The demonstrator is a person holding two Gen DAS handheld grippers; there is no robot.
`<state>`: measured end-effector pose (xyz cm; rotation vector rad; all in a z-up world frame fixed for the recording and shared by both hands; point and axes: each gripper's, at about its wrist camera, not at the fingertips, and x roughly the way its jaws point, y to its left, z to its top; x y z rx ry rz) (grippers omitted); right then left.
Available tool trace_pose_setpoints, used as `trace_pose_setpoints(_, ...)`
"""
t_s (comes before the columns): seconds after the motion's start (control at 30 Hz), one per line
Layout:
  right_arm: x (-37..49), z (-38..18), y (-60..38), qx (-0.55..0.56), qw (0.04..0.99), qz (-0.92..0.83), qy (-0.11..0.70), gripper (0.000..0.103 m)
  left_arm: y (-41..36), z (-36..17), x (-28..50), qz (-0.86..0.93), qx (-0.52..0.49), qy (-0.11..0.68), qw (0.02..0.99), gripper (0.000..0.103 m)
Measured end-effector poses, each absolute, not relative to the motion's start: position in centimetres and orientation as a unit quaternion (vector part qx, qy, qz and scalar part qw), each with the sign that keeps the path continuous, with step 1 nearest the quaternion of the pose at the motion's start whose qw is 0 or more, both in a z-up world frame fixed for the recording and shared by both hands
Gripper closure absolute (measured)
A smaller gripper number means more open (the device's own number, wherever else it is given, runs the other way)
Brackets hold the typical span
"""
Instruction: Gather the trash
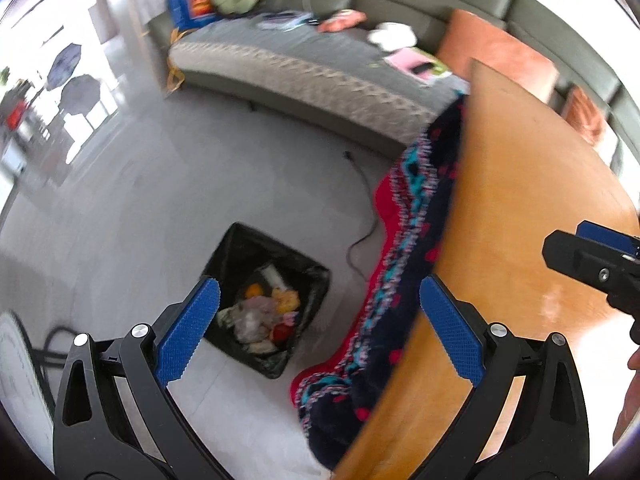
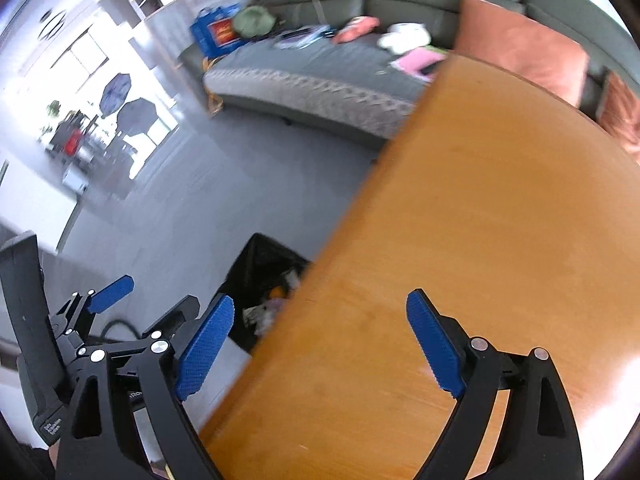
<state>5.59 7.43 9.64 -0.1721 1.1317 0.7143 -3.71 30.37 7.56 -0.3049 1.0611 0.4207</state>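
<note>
Two hand-held grippers are in my hands, and neither is carrying anything. Biggest in both views is the grey-green sofa curving across the top of the frame, littered with a blue bag, a pink item and something white and crumpled. Next comes the wooden desk, filling the right side of each view; its top looks bare wherever I can see it. A patterned red and navy rug runs along the desk's left edge in the left wrist view, on the pale tiled floor.

Lower centre in that view sits the black-lined trash bin, standing on the floor just beside the rug, with crumpled paper and peel-coloured scraps already inside. In the right wrist view the bin is half hidden behind the desk edge.

My left hand-held gripper is spread wide, its blue pads framing the bin with nothing between them. My right hand-held gripper is likewise spread wide and empty, hanging over the desk's near edge.

As I judge it, the step now is finding the next piece. With the desk clear, the sofa's loose bits look the likeliest trash, though both views are blurred, so I should steady the cameras first, pick one item, and approach it with the jaws open.
</note>
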Motion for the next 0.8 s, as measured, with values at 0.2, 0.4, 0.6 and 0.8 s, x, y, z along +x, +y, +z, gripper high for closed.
trace_pose_setpoints(0.2, 7.3, 9.3, -0.9, -0.043, 0.802, 0.280, 0.526, 0.015, 23.1, 8.1, 0.0, 0.135, -0.108, 0.504, 0.846, 0.006)
trace_pose_setpoints(0.4, 7.6, 8.0, -9.2, -0.007, 0.820, 0.225, 0.526, 0.015, 15.9, 7.7, 2.6, 0.077, -0.073, 0.511, 0.853, 0.006)
trace_pose_setpoints(0.6, 7.1, 5.7, -16.3, 0.015, 0.833, 0.171, 0.526, 0.015, 9.3, 6.6, 3.9, 0.028, -0.038, 0.508, 0.860, 0.006)
trace_pose_setpoints(0.8, 5.5, 2.9, -21.7, 0.022, 0.848, 0.130, 0.514, 0.015, 4.7, 4.9, 3.9, 0.002, -0.019, 0.501, 0.865, 0.006)
